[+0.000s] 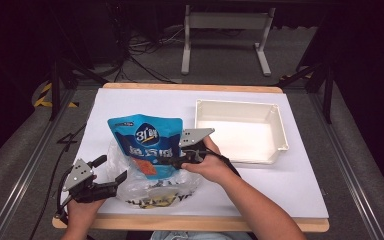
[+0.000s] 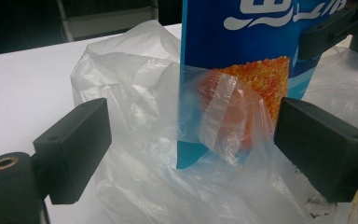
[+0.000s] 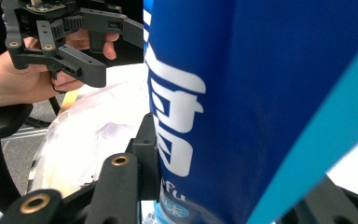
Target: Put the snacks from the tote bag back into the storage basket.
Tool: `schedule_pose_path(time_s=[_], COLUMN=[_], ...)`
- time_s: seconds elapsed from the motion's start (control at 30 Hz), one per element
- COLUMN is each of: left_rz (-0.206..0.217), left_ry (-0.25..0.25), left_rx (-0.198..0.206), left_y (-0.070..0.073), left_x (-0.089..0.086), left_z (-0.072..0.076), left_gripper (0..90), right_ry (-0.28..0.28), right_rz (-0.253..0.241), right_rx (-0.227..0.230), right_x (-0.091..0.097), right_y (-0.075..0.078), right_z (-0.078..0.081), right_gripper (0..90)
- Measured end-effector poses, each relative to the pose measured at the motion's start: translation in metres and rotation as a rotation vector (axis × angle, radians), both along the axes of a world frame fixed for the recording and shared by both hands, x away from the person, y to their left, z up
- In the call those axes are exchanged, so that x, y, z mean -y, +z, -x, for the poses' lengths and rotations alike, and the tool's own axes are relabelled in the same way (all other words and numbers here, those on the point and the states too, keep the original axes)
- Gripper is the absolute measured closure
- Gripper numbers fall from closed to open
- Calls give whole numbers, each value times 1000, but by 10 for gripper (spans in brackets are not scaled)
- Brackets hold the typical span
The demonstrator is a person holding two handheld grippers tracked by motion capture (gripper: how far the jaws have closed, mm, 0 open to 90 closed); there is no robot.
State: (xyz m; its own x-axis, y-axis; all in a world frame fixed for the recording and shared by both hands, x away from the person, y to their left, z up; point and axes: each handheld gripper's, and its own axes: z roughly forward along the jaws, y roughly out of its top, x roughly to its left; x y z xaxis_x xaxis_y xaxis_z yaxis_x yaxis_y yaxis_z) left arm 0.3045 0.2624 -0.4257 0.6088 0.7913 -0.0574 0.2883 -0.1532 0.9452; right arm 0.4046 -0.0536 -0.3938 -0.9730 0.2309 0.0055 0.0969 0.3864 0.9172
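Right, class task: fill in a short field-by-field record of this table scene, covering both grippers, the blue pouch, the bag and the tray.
blue pouch: upright, its lower part inside the plastic bag
plastic bag: clear, crumpled, on the white table
right gripper: shut on the blue pouch
left gripper: open, jaws either side of the bag, not pressing
white tray: empty, right of the pouch

left tongs (image 1: 111, 170) gaping, right tongs (image 1: 166, 161) clamped shut
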Motion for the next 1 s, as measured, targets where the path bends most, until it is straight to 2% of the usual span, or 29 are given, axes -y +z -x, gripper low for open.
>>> schedule_pose_path(time_s=[0.2, 0.27, 0.33, 0.53, 0.77, 0.8, 1.0], left_rz=[5, -3, 7, 6, 4, 4, 6], left_ry=[-2, -5, -1, -2, -1, -2, -2], left_rx=[2, 0, 9, 9, 6, 5, 8], left_y=[0, 1, 0, 1, 1, 1, 1], left_x=[-1, -2, -1, -1, -1, -1, -1], left_z=[1, 1, 1, 1, 1, 1, 1], left_gripper=[118, 118, 118, 118, 118, 118, 118], right_ry=[-20, -17, -12, -1, -4, -6, -6], right_rz=[16, 25, 27, 23, 16, 8, 12], right_rx=[1, 4, 16, 43, 56, 46, 69], right_x=[-4, -6, -7, -8, -5, -4, -1], right_y=[5, 7, 11, 28, 45, 48, 64], right_z=[3, 3, 3, 4, 4, 4, 2], right_gripper=[591, 591, 591, 592, 590, 590, 589])
